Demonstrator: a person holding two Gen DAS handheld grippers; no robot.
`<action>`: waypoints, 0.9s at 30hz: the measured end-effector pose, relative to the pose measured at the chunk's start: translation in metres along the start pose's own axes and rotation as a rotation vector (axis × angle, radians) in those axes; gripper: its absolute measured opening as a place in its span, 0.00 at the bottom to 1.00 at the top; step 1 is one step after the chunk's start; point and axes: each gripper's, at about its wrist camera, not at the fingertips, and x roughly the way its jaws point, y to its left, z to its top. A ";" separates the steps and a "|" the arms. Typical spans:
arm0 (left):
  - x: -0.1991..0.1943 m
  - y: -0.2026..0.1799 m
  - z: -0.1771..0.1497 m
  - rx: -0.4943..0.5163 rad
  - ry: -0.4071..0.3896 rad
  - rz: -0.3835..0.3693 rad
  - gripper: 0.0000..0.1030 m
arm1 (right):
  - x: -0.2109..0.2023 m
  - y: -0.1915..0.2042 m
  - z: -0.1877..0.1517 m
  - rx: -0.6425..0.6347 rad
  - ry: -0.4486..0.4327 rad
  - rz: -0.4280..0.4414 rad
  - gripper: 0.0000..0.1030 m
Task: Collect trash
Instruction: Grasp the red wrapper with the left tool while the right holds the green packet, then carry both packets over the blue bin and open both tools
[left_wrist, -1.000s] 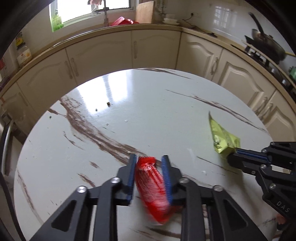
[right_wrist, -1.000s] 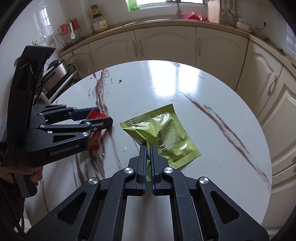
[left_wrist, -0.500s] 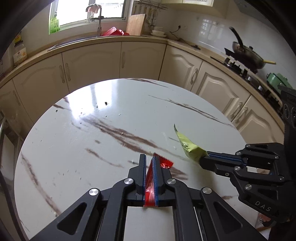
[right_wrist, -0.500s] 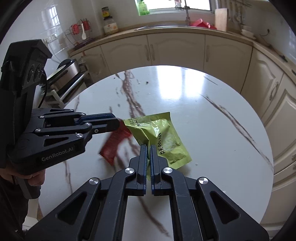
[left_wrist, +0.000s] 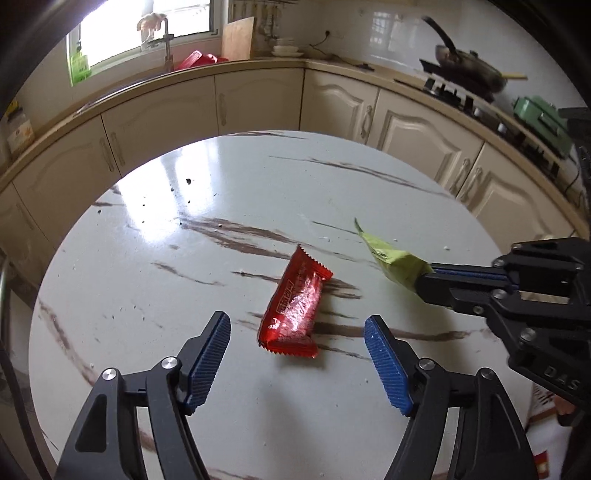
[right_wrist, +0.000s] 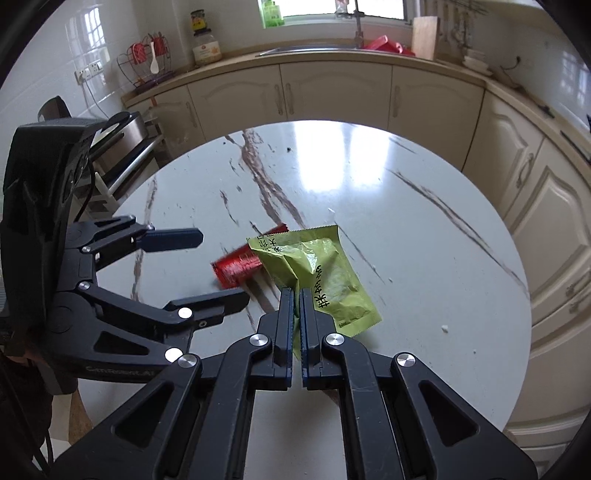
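Note:
A red snack wrapper (left_wrist: 295, 306) lies loose over the white marble round table (left_wrist: 147, 277), slightly blurred, between and just ahead of my left gripper (left_wrist: 296, 321). Its jaws are opening and the blue pads (left_wrist: 208, 354) stand clear of the wrapper on both sides. My right gripper (right_wrist: 296, 295) is shut on the near corner of a green snack packet (right_wrist: 325, 280), which hangs above the table. In the right wrist view the red wrapper (right_wrist: 236, 267) is partly hidden behind the green packet. In the left wrist view the green packet (left_wrist: 391, 262) sticks out of the right gripper (left_wrist: 424, 284).
Cream cabinets (left_wrist: 258, 99) curve round the table's far side. A stove with a pan (left_wrist: 469, 70) is at the right, a sink and tap (right_wrist: 354, 37) under the window. Dark crumbs (left_wrist: 188, 181) dot the far tabletop. A metal appliance (right_wrist: 122, 147) stands left of the table.
My left gripper, shut on the red wrapper before, has opened wide and let it drop free. Both grippers have drawn back and risen a little; the right still holds the green packet.

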 end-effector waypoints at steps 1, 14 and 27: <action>0.004 -0.002 0.002 0.008 0.008 0.005 0.69 | 0.000 -0.003 -0.001 0.010 0.000 0.010 0.04; 0.034 -0.002 0.018 0.045 0.041 0.005 0.15 | 0.013 -0.013 0.000 0.021 0.004 0.050 0.04; 0.009 0.009 0.004 -0.034 -0.022 -0.016 0.06 | 0.009 -0.002 0.002 0.010 -0.030 0.100 0.04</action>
